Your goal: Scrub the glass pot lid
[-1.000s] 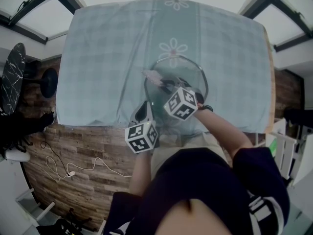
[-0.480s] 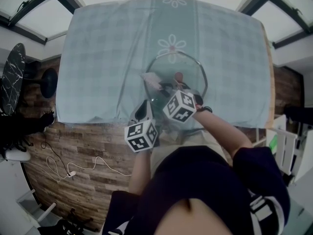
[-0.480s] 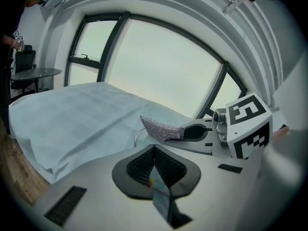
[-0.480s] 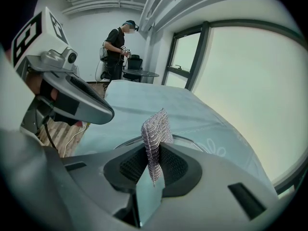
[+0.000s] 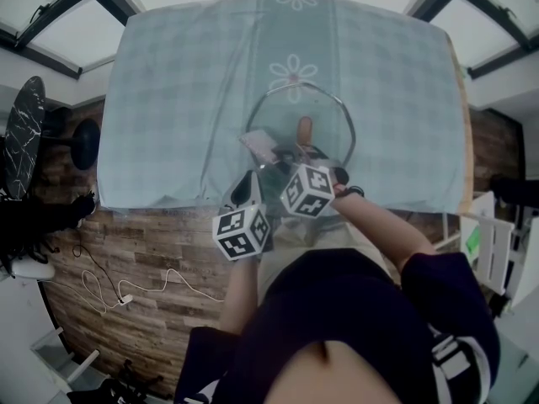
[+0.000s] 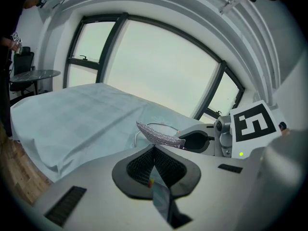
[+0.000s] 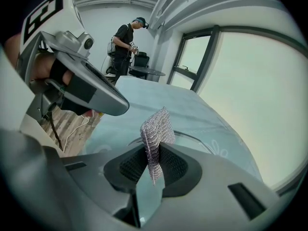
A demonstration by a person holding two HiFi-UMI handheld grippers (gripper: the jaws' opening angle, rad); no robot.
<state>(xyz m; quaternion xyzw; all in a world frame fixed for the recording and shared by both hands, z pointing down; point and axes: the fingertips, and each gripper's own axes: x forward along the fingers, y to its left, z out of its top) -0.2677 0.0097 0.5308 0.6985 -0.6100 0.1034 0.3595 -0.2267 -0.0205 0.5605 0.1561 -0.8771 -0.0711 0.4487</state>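
Round glass pot lid with brown knob (image 5: 327, 131) lies flat on pale blue checked tablecloth (image 5: 185, 99). Right gripper (image 7: 155, 150) clamps silver mesh scrub cloth (image 7: 156, 131) over lid's near-left part; scrubbing step, I'd judge. Left gripper (image 6: 154, 148) clenched, nothing between jaws, tip by near rim. Next calls for: firm strokes across glass, lid kept from sliding.

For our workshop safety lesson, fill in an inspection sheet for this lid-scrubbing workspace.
Surface: pale blue checked tablecloth, flower print.
Job's things: glass pot lid with brown knob on the tablecloth; mesh scrubber.
Clutter: nothing seen.
Grippers: left gripper jaws shut, nothing seen between them; right gripper jaws shut on the mesh scrubber.
Cables: white cable on the wood floor.
Surroundings: large windows, round side table, a person standing far off.
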